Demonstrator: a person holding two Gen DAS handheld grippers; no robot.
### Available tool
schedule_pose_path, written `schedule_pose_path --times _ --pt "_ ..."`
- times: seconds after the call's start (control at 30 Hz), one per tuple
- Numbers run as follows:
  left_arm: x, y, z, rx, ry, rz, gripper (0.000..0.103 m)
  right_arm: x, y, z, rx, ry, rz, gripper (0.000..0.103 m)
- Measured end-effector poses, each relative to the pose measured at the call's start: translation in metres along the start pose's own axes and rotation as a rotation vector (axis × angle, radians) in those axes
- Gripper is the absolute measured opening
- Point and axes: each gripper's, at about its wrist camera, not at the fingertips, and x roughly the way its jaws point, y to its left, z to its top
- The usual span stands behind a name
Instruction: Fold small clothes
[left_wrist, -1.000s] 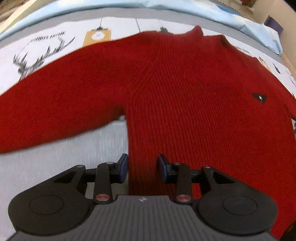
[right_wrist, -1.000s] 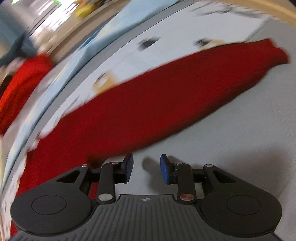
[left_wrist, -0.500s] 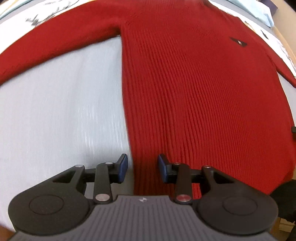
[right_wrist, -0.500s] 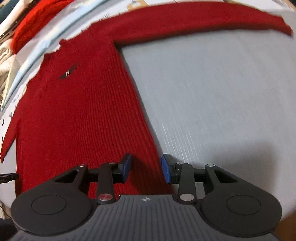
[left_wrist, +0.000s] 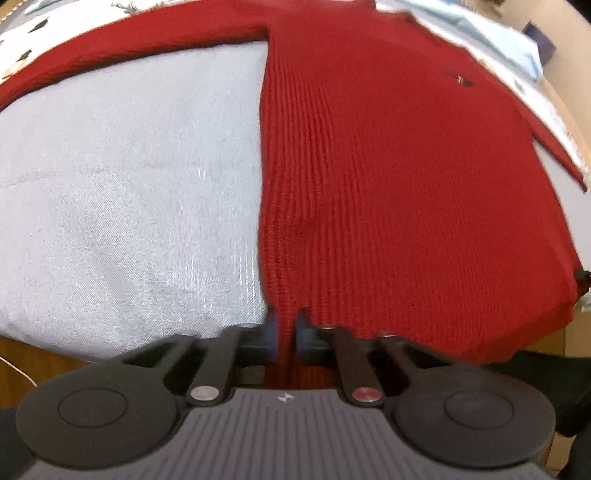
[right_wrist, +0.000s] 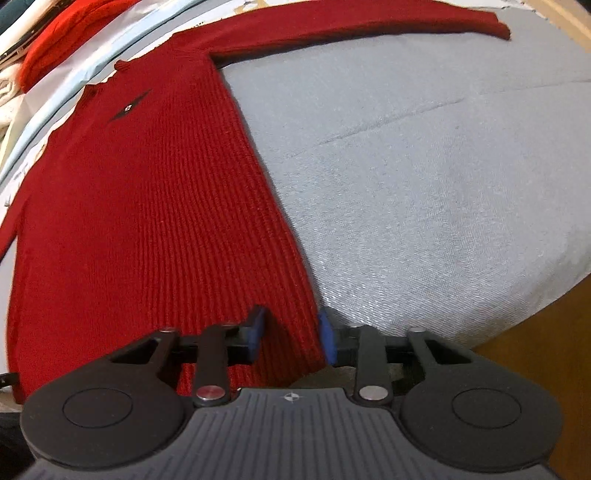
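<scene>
A red ribbed knit sweater (left_wrist: 388, 184) lies flat, front up, on a grey cloth surface (left_wrist: 129, 203), with both sleeves stretched out sideways. My left gripper (left_wrist: 286, 328) is at the sweater's near hem on its left edge, and its blue pads are pinched on the knit. In the right wrist view the same sweater (right_wrist: 147, 221) fills the left half. My right gripper (right_wrist: 291, 332) straddles its right edge near the hem. Its jaws are closing, still apart, with the knit edge between them. A small dark logo (right_wrist: 129, 107) marks the chest.
The grey cloth (right_wrist: 424, 184) ends at a wooden edge (right_wrist: 535, 332) close to both grippers. A brighter red garment (right_wrist: 66, 37) and pale cloths lie beyond the collar. A light blue cloth (left_wrist: 498, 48) and a printed white cloth (left_wrist: 22, 59) border the far side.
Both grippers have slid back along the sweater's sides, from the armpits to the hem. The left jaws have narrowed onto the knit; the right jaws look about as wide as before.
</scene>
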Motion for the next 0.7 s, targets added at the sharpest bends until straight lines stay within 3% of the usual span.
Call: schedule_pose_path --times 0.1,0.2,0.27,0.3,0.37,0.43,0.53,0.57,0.63,0.7 --pt "-0.021 -0.007 -0.007 0.054 -0.099 0.094 0.006 -0.023 -0.009 -0.006 0.042 -0.098 -0.001 0.01" --pt "-0.018 -0.003 -0.016 -0.003 -0.076 0.073 0.007 -0.046 -0.021 -0.005 0.114 -0.214 0.007 0.007" --pt "-0.008 -0.005 -0.015 0.017 -0.034 0.1 0.014 -0.036 -0.021 -0.003 0.102 -0.169 -0.023 0.007" --pt "-0.009 -0.008 -0.01 0.025 -0.049 0.126 0.015 -0.026 -0.02 -0.003 0.085 -0.119 -0.041 0.008" --pt "-0.02 -0.013 -0.006 0.055 -0.143 0.159 0.015 -0.018 -0.014 -0.003 0.051 -0.1 -0.102 0.025" --pt "-0.032 -0.023 -0.007 0.088 -0.222 0.135 0.016 -0.032 -0.002 0.0 0.003 -0.208 -0.166 0.027" --pt "-0.026 -0.034 -0.01 0.123 -0.206 0.035 0.022 -0.053 0.019 0.0 -0.094 -0.345 -0.092 0.04" --pt "-0.02 -0.035 -0.01 0.127 -0.173 0.027 0.022 -0.052 0.025 -0.001 -0.119 -0.346 -0.064 0.046" --pt "0.001 -0.038 -0.012 0.136 -0.067 0.057 0.03 -0.036 0.039 0.001 -0.176 -0.281 -0.028 0.047" --pt "0.006 -0.041 -0.015 0.154 -0.064 0.094 0.032 -0.008 0.044 -0.002 -0.216 -0.145 -0.067 0.047"
